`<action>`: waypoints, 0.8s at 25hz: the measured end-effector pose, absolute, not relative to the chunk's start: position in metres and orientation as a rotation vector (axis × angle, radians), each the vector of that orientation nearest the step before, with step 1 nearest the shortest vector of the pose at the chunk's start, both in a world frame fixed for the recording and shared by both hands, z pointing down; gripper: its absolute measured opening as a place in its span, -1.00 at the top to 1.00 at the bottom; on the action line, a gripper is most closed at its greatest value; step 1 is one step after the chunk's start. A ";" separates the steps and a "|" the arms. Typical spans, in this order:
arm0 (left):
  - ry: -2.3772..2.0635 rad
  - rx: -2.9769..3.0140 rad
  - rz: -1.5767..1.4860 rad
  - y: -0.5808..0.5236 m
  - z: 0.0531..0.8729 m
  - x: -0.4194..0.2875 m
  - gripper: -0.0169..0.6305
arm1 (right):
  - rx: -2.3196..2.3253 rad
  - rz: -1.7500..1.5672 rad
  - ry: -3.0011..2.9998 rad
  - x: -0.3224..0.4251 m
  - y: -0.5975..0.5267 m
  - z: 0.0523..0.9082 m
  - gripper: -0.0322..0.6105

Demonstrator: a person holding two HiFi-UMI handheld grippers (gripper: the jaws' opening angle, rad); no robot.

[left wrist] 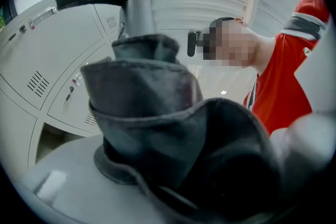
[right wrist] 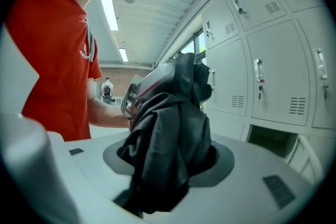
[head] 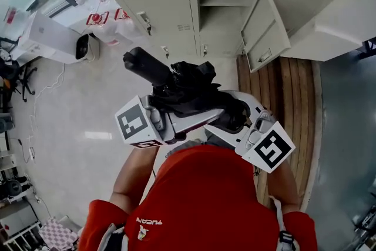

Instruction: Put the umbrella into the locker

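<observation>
2 finger pairs clamped on umbrella [head: 182,82]: left gripper [head: 167,104], right gripper [head: 232,114]; open locker [head: 224,29] ahead of umbrella.

The umbrella [head: 188,88] is of black matt cloth, much creased, and its handle [head: 144,64] is matt black too. The lockers [head: 158,3] look like smooth painted metal. In front of the lockers the floor [head: 76,126] is pale and glossy, and under their open door lie matt wood planks [head: 294,97].
</observation>
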State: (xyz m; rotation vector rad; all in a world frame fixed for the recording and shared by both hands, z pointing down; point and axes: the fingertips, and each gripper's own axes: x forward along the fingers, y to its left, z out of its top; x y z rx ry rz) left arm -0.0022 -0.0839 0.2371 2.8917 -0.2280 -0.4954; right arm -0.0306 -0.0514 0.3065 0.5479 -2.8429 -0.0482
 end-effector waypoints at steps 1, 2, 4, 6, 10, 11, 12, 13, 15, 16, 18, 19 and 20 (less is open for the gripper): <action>-0.235 2.903 -0.479 -0.093 0.239 0.004 0.19 | 0.581 -0.022 -2.850 -0.025 -0.060 0.308 0.14; -0.243 2.914 -0.463 -0.102 0.241 0.009 0.15 | 0.610 0.000 -2.853 -0.019 -0.068 0.310 0.15; -0.262 2.928 -0.442 -0.118 0.245 0.018 0.09 | 0.654 0.042 -2.851 -0.009 -0.082 0.315 0.16; -0.302 2.932 -0.434 -0.133 0.250 0.025 0.03 | 0.687 0.083 -2.842 0.000 -0.096 0.319 0.17; -0.454 2.934 -0.450 -0.163 0.259 0.026 -0.13 | 0.751 0.134 -2.806 0.014 -0.122 0.325 0.17; -0.495 2.937 -0.450 -0.170 0.262 0.025 -0.16 | 0.773 0.147 -2.801 0.017 -0.129 0.326 0.17; -0.533 2.937 -0.447 -0.176 0.265 0.024 -0.19 | 0.796 0.160 -2.795 0.020 -0.135 0.327 0.17; -0.568 2.933 -0.446 -0.182 0.269 0.022 -0.21 | 0.822 0.176 -2.788 0.022 -0.141 0.328 0.17; -0.634 2.917 -0.453 -0.194 0.275 0.014 -0.26 | 0.875 0.215 -2.766 0.027 -0.151 0.333 0.17; -0.668 2.908 -0.462 -0.200 0.278 0.008 -0.27 | 0.903 0.238 -2.751 0.030 -0.157 0.337 0.17; -0.742 2.887 -0.484 -0.214 0.282 -0.008 -0.27 | 0.967 0.286 -2.716 0.037 -0.168 0.346 0.17; -0.779 2.875 -0.490 -0.222 0.284 -0.017 -0.27 | 1.004 0.313 -2.696 0.041 -0.173 0.351 0.17; -0.813 2.862 -0.489 -0.229 0.286 -0.027 -0.27 | 1.045 0.340 -2.672 0.045 -0.177 0.357 0.17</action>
